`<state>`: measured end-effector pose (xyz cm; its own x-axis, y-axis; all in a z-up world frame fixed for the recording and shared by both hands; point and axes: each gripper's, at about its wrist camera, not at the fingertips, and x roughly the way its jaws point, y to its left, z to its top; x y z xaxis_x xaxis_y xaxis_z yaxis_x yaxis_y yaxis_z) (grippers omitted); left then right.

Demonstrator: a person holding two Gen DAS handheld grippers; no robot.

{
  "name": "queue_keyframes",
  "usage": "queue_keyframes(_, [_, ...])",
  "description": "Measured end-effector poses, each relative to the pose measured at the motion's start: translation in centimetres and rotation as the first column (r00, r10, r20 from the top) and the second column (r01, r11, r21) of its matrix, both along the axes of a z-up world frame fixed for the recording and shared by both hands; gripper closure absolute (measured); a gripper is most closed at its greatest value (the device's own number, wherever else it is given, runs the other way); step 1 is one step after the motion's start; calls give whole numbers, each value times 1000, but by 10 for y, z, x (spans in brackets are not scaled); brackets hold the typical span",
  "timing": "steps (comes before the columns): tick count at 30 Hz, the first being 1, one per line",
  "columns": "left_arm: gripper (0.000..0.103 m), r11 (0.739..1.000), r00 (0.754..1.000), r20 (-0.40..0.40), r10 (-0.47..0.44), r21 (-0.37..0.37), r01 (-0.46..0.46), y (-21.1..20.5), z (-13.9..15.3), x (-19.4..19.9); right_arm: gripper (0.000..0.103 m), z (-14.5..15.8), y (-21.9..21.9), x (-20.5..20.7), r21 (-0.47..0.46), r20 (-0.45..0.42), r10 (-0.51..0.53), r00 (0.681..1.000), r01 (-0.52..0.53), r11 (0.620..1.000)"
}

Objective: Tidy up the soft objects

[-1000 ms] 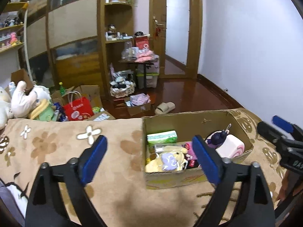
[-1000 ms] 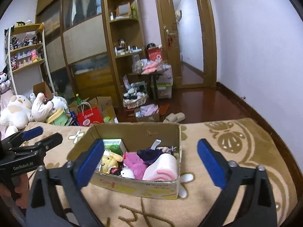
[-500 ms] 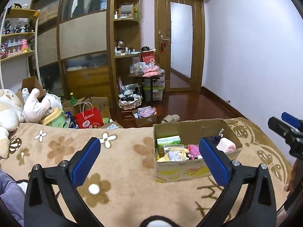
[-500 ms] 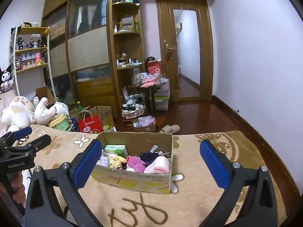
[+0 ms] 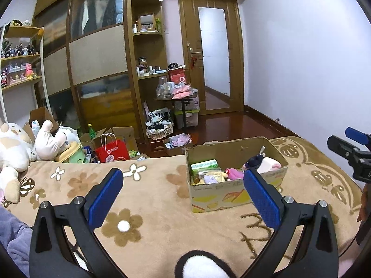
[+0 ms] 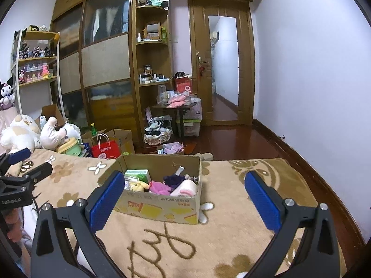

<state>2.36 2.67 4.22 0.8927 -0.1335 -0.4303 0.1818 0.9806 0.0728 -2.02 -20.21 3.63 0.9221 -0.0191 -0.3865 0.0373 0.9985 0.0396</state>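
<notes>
We hold two grippers, left gripper [image 5: 183, 192] and right gripper [image 6: 184, 194], both spread wide and empty, above the bed [image 5: 150, 199]. One cardboard box [image 6: 162, 206] on it holds several soft toys [image 6: 160, 186].

Blanket [image 5: 150, 199] showing tan w/ brown flowers, white blossoms & brown scrollwork. Cardboard box [image 6: 162, 206] looking brown w/ yellow and orange print on its front. Inside it: green-white pack [image 6: 136, 175], yellow plush [image 6: 136, 186], magenta plush [image 6: 160, 188], dark purple plush [image 6: 174, 180], pink-white plush [image 6: 185, 187]. Left claw [image 5: 183, 194] & right claw [image 6: 183, 199] both showing blue textured pads on black frames. Red bag [image 5: 112, 154] w/ white logo sitting past the blanket. Big plush [image 5: 14, 148] looking white w/ beige patches. Wall [image 5: 301, 58] reading pale lilac; wardrobe [image 5: 97, 58] brown wood.
</notes>
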Motion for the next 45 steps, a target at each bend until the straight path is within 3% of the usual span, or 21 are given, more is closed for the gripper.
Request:
queue_keyframes(11, [1,1000,999,-48,17,3,-17,-3,-13,11,0,-10,0,-12,-31,78,-7,997,10,999])
queue_keyframes(28, [1,1000,999,-36,2,0,-2,-7,-21,13,0,-31,-2,0,-32,3,-12,1000,12,999])
queue_keyframes(45, [1,1000,998,-67,-9,11,10,-10,-26,16,0,-34,-6,2,-30,-9,-17,1000,17,999])
